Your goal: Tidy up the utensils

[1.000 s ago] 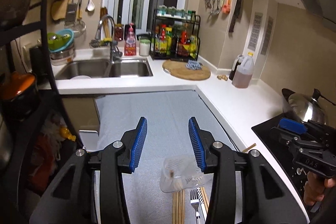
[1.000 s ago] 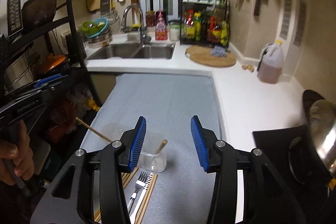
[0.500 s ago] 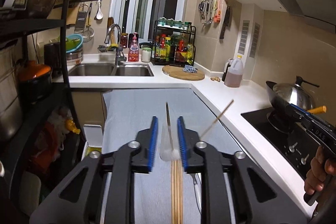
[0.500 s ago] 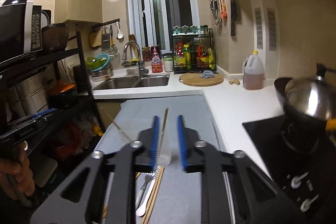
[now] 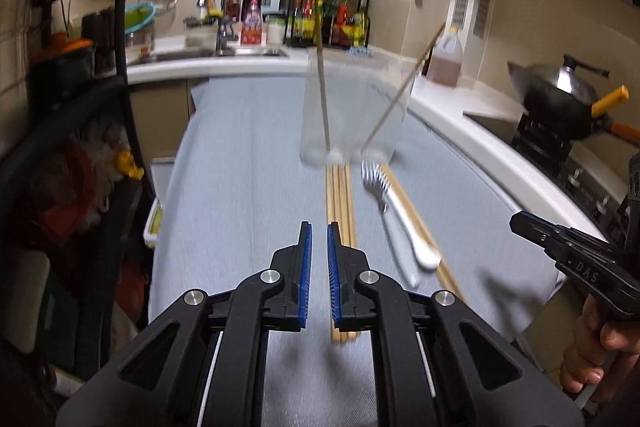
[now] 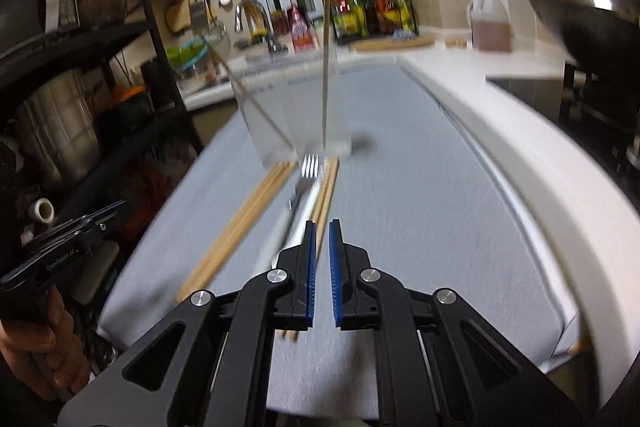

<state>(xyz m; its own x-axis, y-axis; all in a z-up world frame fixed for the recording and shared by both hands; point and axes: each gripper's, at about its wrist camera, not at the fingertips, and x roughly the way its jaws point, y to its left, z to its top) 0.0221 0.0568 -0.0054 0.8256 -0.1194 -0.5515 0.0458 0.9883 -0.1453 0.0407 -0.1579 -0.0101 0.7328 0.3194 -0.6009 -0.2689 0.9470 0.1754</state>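
Your left gripper [image 5: 319,227] and right gripper [image 6: 322,225] are both pressed together, nothing between the pads. Ahead of each, the clear cup [image 5: 352,115] stands upright on the grey mat [image 5: 248,163], two chopsticks [image 5: 323,95] inside. Loose chopsticks [image 5: 340,195] and a fork [image 5: 394,207] lie just before it.
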